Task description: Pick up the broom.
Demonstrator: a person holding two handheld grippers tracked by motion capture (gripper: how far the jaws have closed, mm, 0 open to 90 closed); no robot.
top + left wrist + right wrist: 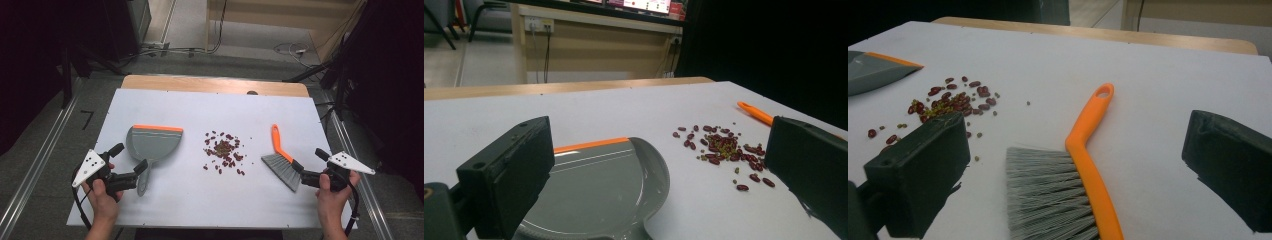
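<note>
While the beans (223, 151) sit scattered mid-table, the left gripper (131, 175) gapes empty at the dustpan (152, 144) handle and the right gripper (306, 172) spreads wide over the brush (282, 165) near the right edge. Best grab the brush by its orange spine, dustpan low on the handle.

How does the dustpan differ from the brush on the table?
The dustpan is a broad grey scoop with an orange front edge; the brush is slim, with an orange handle and grey bristles. The dustpan lies left of the beans, the brush right. Neither is held.
</note>
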